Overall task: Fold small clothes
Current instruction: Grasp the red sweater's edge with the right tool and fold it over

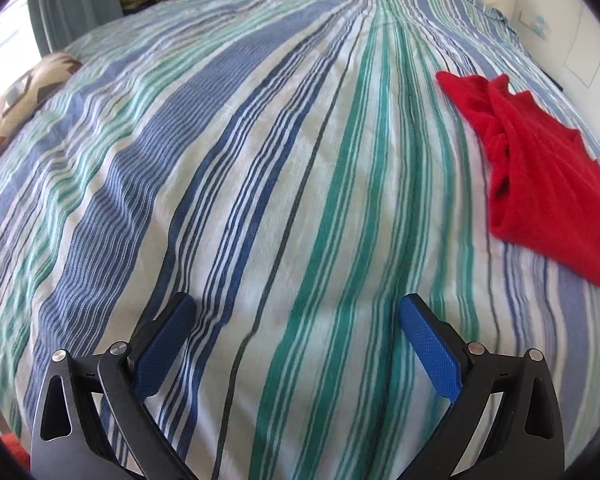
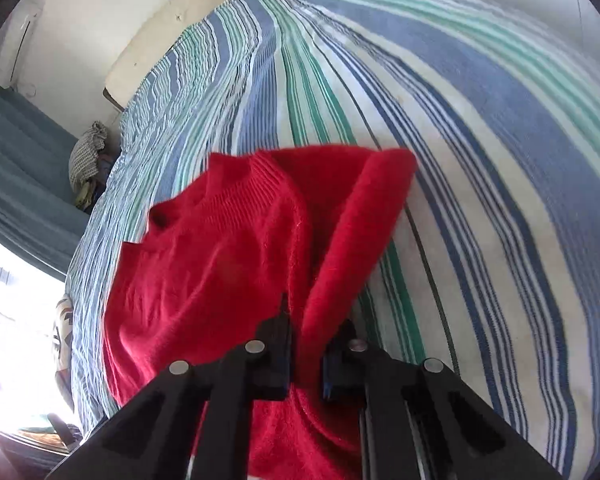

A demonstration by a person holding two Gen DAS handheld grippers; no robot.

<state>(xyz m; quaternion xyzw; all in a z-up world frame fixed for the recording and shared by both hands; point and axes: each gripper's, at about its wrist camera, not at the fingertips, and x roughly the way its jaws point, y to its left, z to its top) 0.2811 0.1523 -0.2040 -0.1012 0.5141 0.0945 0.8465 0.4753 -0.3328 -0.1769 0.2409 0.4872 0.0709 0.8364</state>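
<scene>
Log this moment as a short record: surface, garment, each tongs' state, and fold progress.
surface: striped bedspread in blue, green and white
garment: red knit sweater, bunched, not laid flat
left tongs: open, empty, over bare bedspread, apart from the sweater
right tongs: shut on a pinch of the sweater's fabric
fold progress: no neat fold visible yet

I can't find any words, numbers, labels or signs to read here. There are none on my tongs and none on anything else I can see from them.
</scene>
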